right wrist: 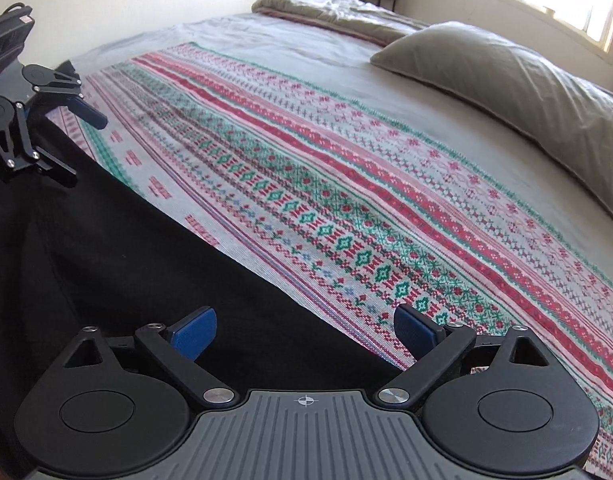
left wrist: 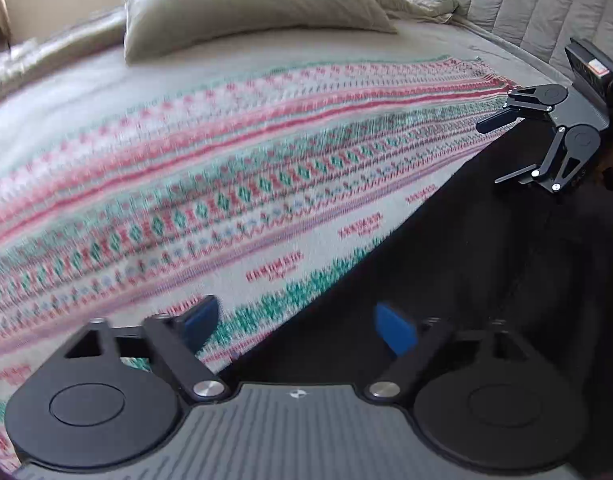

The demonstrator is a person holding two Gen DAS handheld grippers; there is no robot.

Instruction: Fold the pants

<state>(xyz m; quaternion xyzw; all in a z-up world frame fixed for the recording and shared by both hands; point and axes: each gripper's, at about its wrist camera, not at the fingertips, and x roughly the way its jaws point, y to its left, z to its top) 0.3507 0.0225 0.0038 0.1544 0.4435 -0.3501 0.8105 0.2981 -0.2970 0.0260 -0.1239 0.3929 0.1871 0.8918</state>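
I'm looking across a bed (right wrist: pixel 290 40) with a grey sheet, a plump, creased grey pillow (right wrist: pixel 526 92) and a woven blanket (right wrist: pixel 346 208) banded in red, green and white diamonds. The black pants (right wrist: pixel 118 248) lie flat and matte along the blanket's near edge. My left gripper (left wrist: pixel 302 330) hangs released over that straight edge, blue pads apart, nothing between. My right gripper (right wrist: pixel 306 330) is likewise spread, one pad above the pants, one above the blanket.
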